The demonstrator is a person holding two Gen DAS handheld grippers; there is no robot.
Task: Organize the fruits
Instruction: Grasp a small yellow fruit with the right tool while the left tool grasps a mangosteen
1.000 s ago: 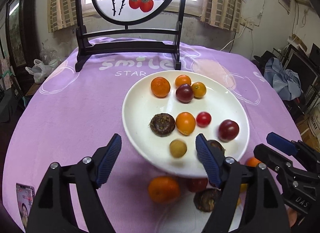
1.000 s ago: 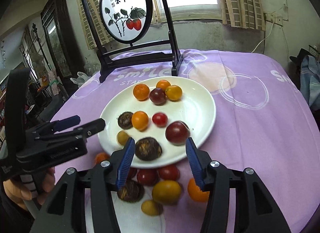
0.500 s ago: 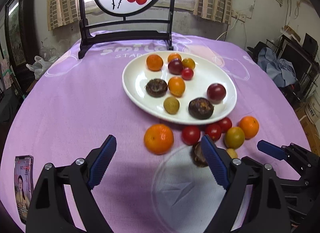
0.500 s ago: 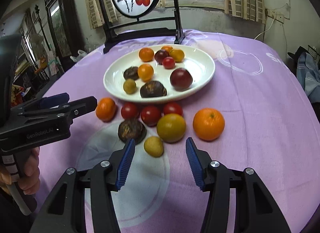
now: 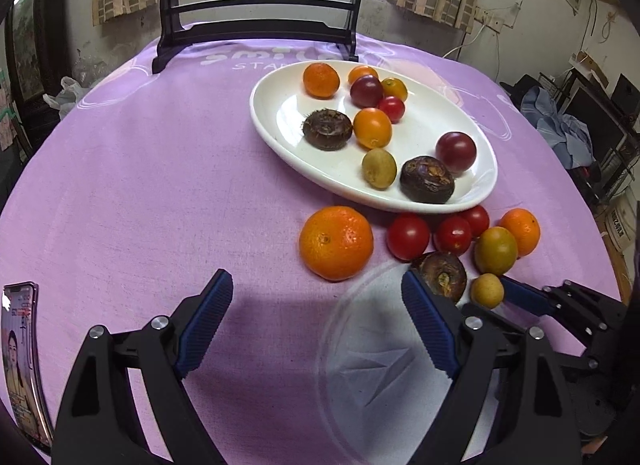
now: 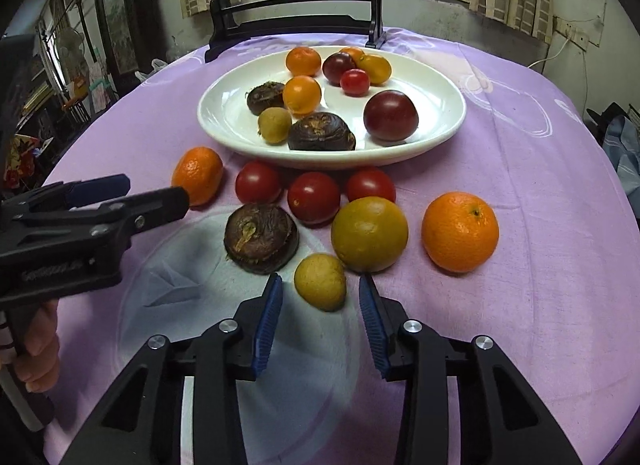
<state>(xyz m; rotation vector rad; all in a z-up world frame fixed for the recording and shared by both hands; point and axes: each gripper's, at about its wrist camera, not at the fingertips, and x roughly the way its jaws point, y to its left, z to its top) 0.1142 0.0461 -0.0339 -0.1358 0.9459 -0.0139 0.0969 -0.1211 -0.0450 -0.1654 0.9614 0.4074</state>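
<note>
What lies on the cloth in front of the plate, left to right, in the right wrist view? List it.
small orange → brown water chestnut → small yellow fruit → yellow-green fruit → big orange.

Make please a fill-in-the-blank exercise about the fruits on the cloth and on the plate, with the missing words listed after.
1. The white plate holds ___ dark brown water chestnuts.
2. ___ red tomatoes lie on the purple cloth just in front of the plate.
3. The closing right gripper points at the small ___ fruit, not yet pinched.
4. The left gripper holds ___.

Missing words: two; three; yellow; nothing
</note>
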